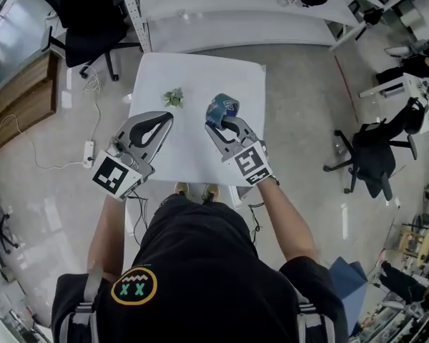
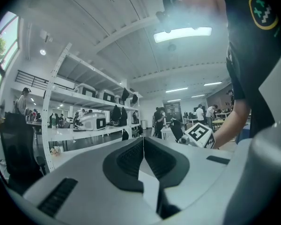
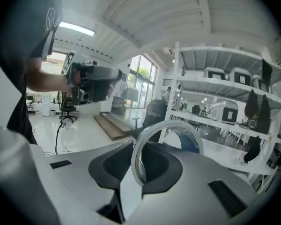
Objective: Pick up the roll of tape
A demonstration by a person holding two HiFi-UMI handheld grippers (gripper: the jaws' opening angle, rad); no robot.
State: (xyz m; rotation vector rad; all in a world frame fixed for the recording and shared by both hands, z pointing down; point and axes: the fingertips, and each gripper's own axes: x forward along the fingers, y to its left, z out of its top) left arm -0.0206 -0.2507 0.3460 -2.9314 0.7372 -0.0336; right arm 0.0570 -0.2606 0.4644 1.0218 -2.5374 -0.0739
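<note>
Blue roll of tape with a white core (image 1: pixel 222 108) is clamped between the right gripper's (image 1: pixel 220 125) fingers (image 3: pixel 107 165), held off the white bench (image 1: pixel 200 73). Left gripper's (image 1: pixel 168 118) fingers (image 2: pixel 129 158) are closed together, empty. Pickup looks done.

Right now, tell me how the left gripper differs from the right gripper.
The left gripper holds nothing; the right gripper clamps the roll of tape by its wall. The left gripper's jaws meet; the right gripper's jaws are kept slightly apart by the tape. Both are over the white table.
</note>
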